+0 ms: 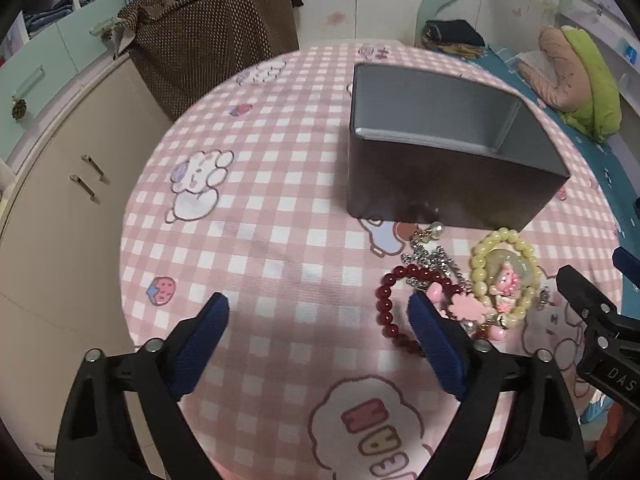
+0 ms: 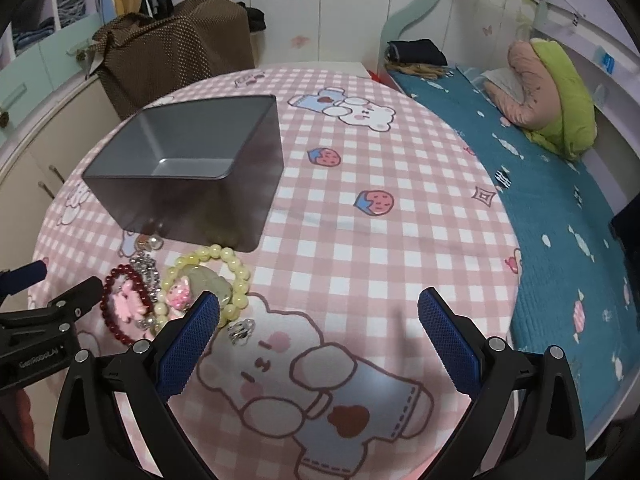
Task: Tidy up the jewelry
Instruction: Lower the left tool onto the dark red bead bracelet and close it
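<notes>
Checked table (image 1: 260, 216) carries grey box (image 1: 432, 160) beside jewelry heap (image 1: 460, 284)

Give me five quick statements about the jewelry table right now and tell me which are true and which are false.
1. The grey box is empty. True.
2. The dark red bead bracelet lies inside the box. False: it lies on the checked tablecloth in front of the box.
3. The left tongs are open and hold nothing. True.
4. The right tongs are shut on the yellow bead bracelet. False: they are open and empty, and the bracelet lies on the cloth beside their left finger.
5. The jewelry is spread all over the table. False: it sits in one cluster near the box.
</notes>
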### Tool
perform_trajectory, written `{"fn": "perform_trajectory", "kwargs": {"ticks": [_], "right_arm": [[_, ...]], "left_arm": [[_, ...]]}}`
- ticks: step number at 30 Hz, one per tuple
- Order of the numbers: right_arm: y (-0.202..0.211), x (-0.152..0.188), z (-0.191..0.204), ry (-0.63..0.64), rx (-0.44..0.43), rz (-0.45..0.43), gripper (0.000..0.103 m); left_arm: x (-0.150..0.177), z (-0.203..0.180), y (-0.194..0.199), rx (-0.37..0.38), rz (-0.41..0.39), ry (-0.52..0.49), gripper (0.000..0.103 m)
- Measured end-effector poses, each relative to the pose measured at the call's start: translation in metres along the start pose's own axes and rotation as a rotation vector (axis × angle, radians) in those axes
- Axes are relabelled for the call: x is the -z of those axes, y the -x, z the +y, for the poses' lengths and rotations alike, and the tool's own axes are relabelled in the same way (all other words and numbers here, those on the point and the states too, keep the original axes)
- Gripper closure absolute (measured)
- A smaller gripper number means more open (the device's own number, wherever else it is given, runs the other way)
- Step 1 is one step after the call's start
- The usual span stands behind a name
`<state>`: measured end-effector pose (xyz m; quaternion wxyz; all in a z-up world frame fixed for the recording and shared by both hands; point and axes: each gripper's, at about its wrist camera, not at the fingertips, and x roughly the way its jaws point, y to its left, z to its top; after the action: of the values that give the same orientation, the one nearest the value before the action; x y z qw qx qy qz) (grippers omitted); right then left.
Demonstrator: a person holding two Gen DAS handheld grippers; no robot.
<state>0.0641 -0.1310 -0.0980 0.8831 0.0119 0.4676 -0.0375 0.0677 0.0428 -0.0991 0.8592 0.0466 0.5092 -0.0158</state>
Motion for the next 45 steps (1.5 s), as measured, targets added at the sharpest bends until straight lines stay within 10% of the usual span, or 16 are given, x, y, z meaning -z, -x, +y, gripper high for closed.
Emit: {"fn": "perform_trajectory", "kwargs": {"ticks": [11,21,26,31,45], "right_arm": [[-0.017,-0.005,0.006,0.042,0.007,0.021,0.009],[-0.022,-0.010,0.006,0.015,-0.119,0.044,0.050],[-0.022,-0.011,0.011,0.036,-0.184,0.052,0.075],[-0.020,-0.010,0.016,0.057,-0.218,0.061,0.096],[-0.006,-0.014,0.008,0.059,-0.209,0.030,0.096]], "left_arm": [[-0.004,-0.007,-0.012,0.032,0.018,-0.041,0.042],[-0.006,-0.008,-0.012,0.100,0.017,-0.069,0.067],[-0.004,-0.003,-0.012,0.104,0.012,-0.084,0.096],[-0.005,0.008,-0.011,0.187,0.032,-0.040,0.097],[-0.012,0.012,0.018,0.310,-0.049,-0.026,0.097]]}}
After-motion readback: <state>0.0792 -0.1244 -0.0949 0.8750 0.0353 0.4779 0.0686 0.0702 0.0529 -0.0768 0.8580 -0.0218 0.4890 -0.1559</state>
